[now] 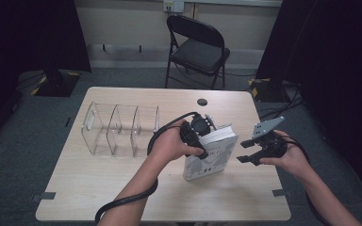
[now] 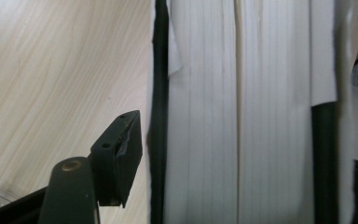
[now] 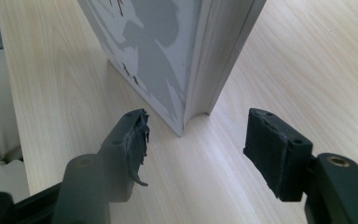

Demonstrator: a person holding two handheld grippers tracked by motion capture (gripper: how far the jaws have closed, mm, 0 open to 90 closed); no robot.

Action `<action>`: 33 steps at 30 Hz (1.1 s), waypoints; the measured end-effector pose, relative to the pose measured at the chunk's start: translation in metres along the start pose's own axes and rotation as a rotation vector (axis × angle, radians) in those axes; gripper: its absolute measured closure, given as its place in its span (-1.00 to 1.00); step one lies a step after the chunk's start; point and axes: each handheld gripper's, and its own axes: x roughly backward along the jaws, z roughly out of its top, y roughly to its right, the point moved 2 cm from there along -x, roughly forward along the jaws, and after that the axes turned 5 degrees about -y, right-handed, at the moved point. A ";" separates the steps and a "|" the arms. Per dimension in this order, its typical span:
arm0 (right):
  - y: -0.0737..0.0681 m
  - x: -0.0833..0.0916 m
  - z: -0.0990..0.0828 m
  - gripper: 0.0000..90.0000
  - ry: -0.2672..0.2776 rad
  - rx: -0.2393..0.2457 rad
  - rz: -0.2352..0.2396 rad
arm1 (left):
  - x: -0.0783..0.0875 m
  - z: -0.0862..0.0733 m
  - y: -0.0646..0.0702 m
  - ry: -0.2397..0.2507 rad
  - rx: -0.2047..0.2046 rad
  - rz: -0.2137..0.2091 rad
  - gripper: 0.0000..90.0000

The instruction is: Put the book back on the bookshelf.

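**Book upright in the left gripper, organizer not yet reached**

Forearms come in from the bottom of the high view, and between them the table (image 1: 99, 197) carries 2 things that matter: a clear organizer (image 1: 120, 128) with 3 compartments at the left, and a book (image 1: 210, 153) standing upright near the middle, just to its right.

As I judge it, the work is to stand the book in the organizer, and it is about half done: the book is up on its lower edge and gripped, but all 3 compartments look bare and the book is apart from the organizer's wall. Left to do: carry it across, lower it into a slot, let go.

Its cover is white with a grey silhouette print and some dark lettering, too blurred to read; the page block is cream and the covers dark-edged from above.

From above, the left gripper (image 1: 202, 136) straddles the book's top edge. One jaw lies against the cover in the left gripper view and the other sits across the pages, so it probably clamps the book.

Held level beside the book, the right gripper (image 3: 196, 144) has its jaws spread wide around nothing, the book's lower corner just ahead of them.
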 end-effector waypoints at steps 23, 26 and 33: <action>-0.006 -0.032 -0.025 -0.31 0.017 -0.072 0.013 | -0.002 0.016 -0.002 -0.047 -0.027 0.022 -0.36; -0.006 -0.034 -0.028 -0.31 0.023 -0.078 0.014 | -0.002 0.018 -0.003 -0.042 -0.033 0.013 -0.36; -0.007 -0.035 -0.030 -0.31 0.025 -0.079 0.016 | -0.004 0.024 -0.004 -0.031 -0.033 0.020 -0.43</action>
